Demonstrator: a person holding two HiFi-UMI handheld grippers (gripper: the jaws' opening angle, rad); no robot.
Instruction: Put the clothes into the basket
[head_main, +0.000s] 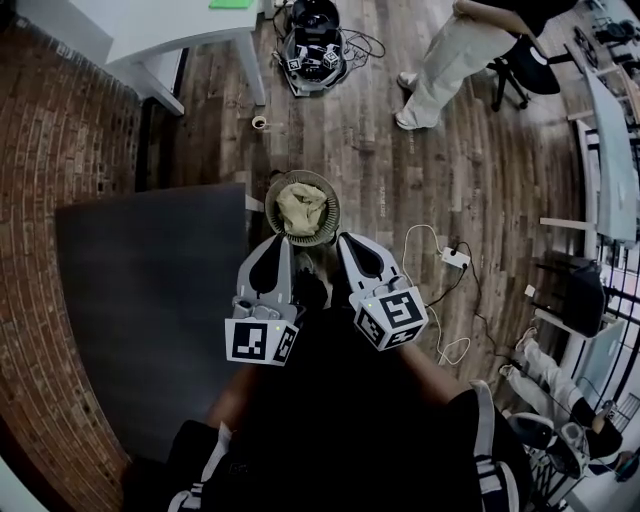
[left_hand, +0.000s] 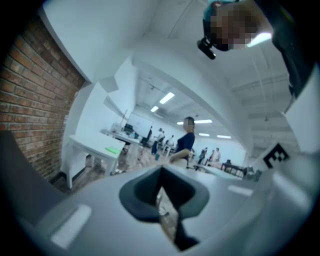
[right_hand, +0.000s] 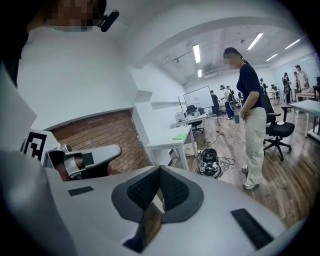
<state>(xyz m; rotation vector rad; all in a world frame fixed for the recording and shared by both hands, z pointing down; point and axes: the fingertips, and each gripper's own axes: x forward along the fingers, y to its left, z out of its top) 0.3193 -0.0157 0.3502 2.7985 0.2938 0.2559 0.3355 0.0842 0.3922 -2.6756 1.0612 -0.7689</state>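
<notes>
Beige clothes (head_main: 301, 208) fill the basket (head_main: 272, 192) just beyond clenched (empty) left gripper (head_main: 284, 241) and right gripper (head_main: 343, 240).

From my end I'm looking into an open-plan office: long white desks (right_hand: 165, 142), a black swivel chair (right_hand: 280, 130), a whiteboard (right_hand: 196, 97), strip ceiling lights (right_hand: 196, 52), wooden plank floor (head_main: 340, 140) and a red brick wall (head_main: 60, 130)

wooden plank floor (head_main: 350, 140): basket (head_main: 274, 190) with beige cloth (head_main: 300, 208), power strip (head_main: 455, 257), small cup (head_main: 259, 122), dark table (head_main: 150, 300).
</notes>
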